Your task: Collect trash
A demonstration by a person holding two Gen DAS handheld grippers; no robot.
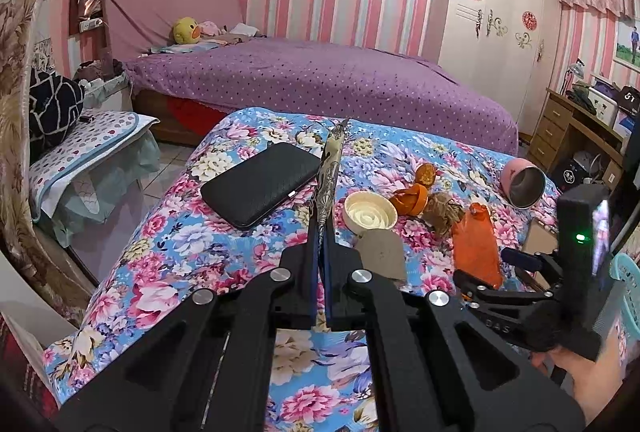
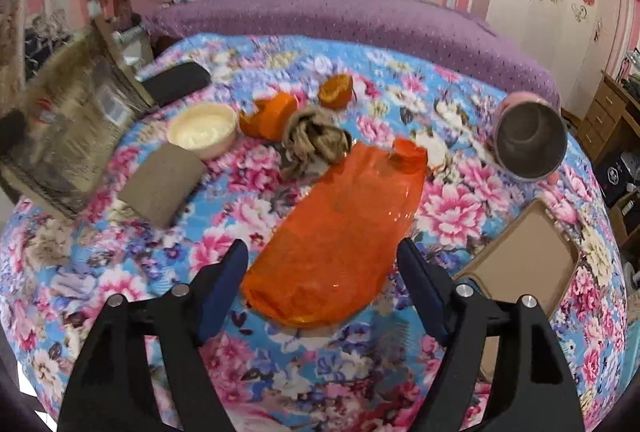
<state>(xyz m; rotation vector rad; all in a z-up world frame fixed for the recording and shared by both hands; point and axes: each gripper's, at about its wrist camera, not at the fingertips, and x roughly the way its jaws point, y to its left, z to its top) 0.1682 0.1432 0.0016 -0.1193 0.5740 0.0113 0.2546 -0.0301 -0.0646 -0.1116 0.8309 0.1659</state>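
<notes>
My left gripper (image 1: 320,232) is shut on a flat printed wrapper (image 1: 329,168), held edge-on above the floral cloth; it also shows in the right wrist view (image 2: 68,136) at the left, blurred. My right gripper (image 2: 322,264) is open, its fingers on either side of the near end of an orange plastic bag (image 2: 340,232) lying flat on the cloth. The bag also shows in the left wrist view (image 1: 476,248). Beyond it lie a crumpled brown paper (image 2: 316,140), orange peels (image 2: 272,114), a grey-brown card piece (image 2: 160,184) and a cream lid (image 2: 202,130).
A black case (image 1: 260,184) lies at the far left of the floral table (image 1: 168,232). A pink cup (image 2: 528,140) lies on its side at the right. A cardboard piece (image 2: 524,260) sits near right. A teal basket (image 1: 626,292) is at the right edge. A purple bed (image 1: 320,76) stands behind.
</notes>
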